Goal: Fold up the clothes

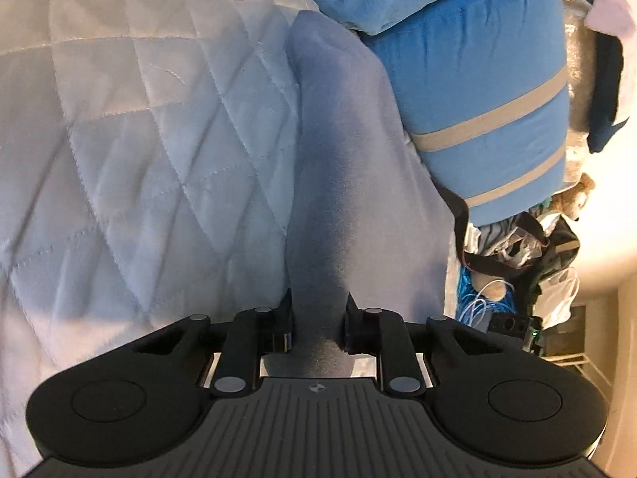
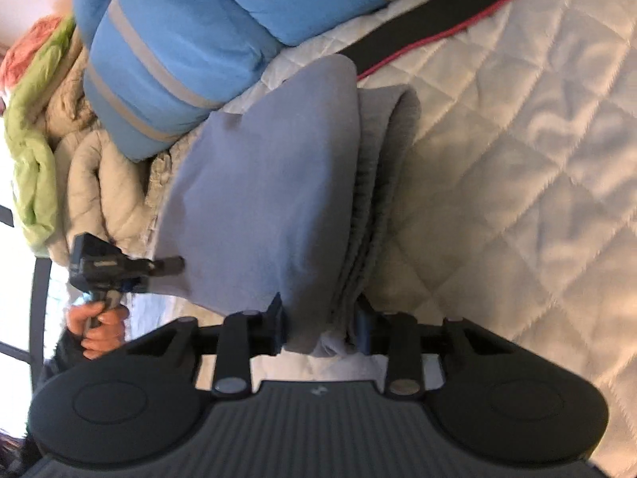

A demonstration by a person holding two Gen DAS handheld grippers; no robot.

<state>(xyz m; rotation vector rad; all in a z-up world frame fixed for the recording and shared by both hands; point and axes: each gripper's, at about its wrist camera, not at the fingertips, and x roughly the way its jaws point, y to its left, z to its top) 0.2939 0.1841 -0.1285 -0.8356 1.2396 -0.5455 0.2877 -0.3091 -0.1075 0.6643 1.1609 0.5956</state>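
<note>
A grey-lavender garment (image 1: 338, 151) hangs stretched over a white quilted bed (image 1: 119, 119). My left gripper (image 1: 318, 318) is shut on one bunched edge of it. In the right wrist view the same garment (image 2: 270, 183) drapes in folds, its ribbed hem (image 2: 378, 183) on the right side. My right gripper (image 2: 320, 324) is shut on a gathered corner of it. The left gripper (image 2: 167, 265) shows at the lower left of that view, pinching the garment's far corner, with a person's hand (image 2: 99, 328) on its handle.
A rolled blue blanket with grey stripes (image 1: 477, 79) (image 2: 167, 47) lies beside the garment. A black strap with red piping (image 2: 438, 28) crosses the quilt (image 2: 517, 199). Beige and green bedding (image 2: 59, 139) is piled at the left. Bags and cables (image 1: 517, 271) clutter the bedside.
</note>
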